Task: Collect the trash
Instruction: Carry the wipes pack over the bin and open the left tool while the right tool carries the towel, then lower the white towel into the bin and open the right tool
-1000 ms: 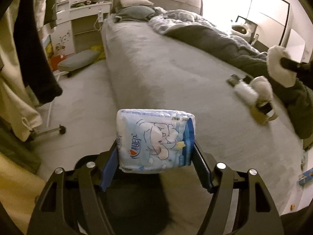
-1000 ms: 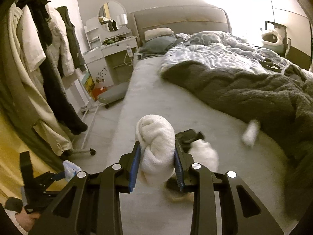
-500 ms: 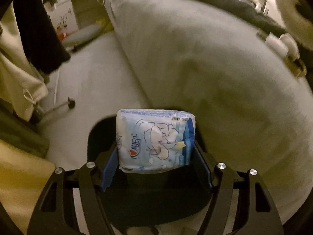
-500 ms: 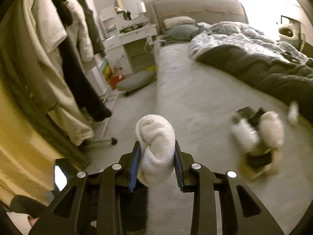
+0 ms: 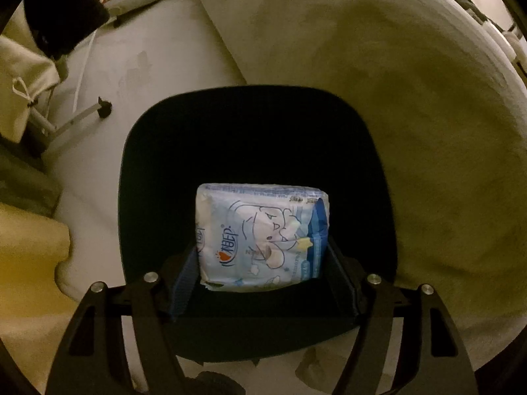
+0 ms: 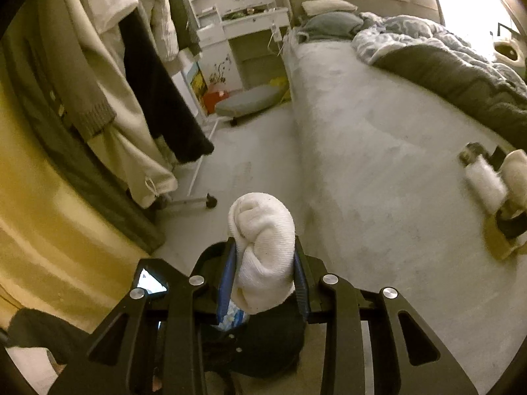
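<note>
1. Over the black bin [image 5: 257, 138] beside the bed [image 5: 378, 65], the left gripper [image 5: 263, 260] clamps a blue-and-white tissue pack [image 5: 262, 237] between its jaws.
2. Above the same bin, the right gripper [image 6: 265, 273] squeezes a rolled white sock [image 6: 263, 250].
3. More white bundles [image 6: 494, 184] lie on the bed.

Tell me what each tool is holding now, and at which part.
The left tool grips a blue-white tissue pack by its two side edges. The right tool pinches a rolled white cloth at its lower sides.
</note>
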Action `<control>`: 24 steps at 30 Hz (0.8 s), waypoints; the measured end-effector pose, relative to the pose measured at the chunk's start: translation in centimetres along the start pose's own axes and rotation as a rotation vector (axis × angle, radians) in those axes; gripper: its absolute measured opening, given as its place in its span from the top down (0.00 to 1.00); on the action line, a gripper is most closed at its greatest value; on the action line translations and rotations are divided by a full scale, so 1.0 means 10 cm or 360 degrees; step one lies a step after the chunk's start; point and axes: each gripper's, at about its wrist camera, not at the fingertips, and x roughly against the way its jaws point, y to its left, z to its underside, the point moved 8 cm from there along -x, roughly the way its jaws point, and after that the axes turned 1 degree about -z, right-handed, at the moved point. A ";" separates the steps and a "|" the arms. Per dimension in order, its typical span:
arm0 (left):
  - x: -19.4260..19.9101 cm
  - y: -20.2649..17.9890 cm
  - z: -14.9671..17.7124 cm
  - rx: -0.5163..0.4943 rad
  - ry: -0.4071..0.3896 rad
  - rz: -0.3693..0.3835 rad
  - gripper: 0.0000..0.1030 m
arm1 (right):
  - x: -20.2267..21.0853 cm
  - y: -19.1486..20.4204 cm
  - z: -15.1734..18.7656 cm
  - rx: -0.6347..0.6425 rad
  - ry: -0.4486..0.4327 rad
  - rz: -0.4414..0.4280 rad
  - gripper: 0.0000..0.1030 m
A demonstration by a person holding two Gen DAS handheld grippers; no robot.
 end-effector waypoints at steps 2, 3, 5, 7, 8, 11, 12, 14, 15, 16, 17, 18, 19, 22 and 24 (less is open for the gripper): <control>0.01 0.06 0.00 0.0026 0.0011 0.0013 0.26 | -0.08 0.04 0.06 0.0004 0.0033 0.0005 0.68; 0.02 0.09 0.01 0.0033 0.0013 0.0015 0.25 | -0.13 0.06 0.09 0.0003 0.0048 0.0009 0.68; 0.04 0.13 0.02 0.0042 0.0009 0.0015 0.22 | -0.21 0.09 0.14 -0.0016 0.0075 0.0010 0.68; 0.06 0.18 0.02 0.0057 0.0003 0.0026 0.20 | -0.30 0.10 0.20 -0.0044 0.0105 0.0003 0.68; 0.08 0.20 0.02 0.0065 -0.0001 0.0030 0.19 | -0.34 0.11 0.23 -0.0047 0.0118 0.0007 0.68; 0.14 0.26 -0.01 0.0071 -0.0027 0.0035 0.18 | -0.46 0.14 0.29 -0.0042 0.0165 0.0026 0.68; 0.17 0.28 -0.02 0.0068 -0.0039 0.0034 0.18 | -0.51 0.15 0.30 -0.0039 0.0179 0.0034 0.69; 0.23 0.32 -0.05 0.0066 -0.0075 0.0040 0.19 | -0.58 0.15 0.34 -0.0038 0.0204 0.0048 0.68; 0.28 0.36 -0.06 0.0066 -0.0097 0.0040 0.19 | -0.60 0.15 0.35 -0.0039 0.0215 0.0052 0.69; 0.31 0.38 -0.07 0.0067 -0.0113 0.0038 0.21 | -0.64 0.16 0.36 -0.0035 0.0226 0.0060 0.69; 0.37 0.42 -0.09 0.0067 -0.0144 0.0031 0.21 | -0.66 0.16 0.38 -0.0031 0.0237 0.0067 0.69; 0.42 0.43 -0.09 0.0066 -0.0159 0.0024 0.23 | -0.69 0.16 0.39 -0.0028 0.0249 0.0072 0.69; 0.46 0.44 -0.10 0.0064 -0.0176 0.0013 0.26 | -0.73 0.17 0.41 -0.0026 0.0262 0.0077 0.69; 0.76 0.50 -0.21 0.0043 -0.0302 -0.0044 0.30 | -0.85 0.16 0.46 -0.0030 0.0301 0.0096 0.69; 0.96 0.49 -0.28 0.0008 -0.0379 -0.0058 0.31 | -0.94 0.17 0.50 -0.0039 0.0336 0.0093 0.69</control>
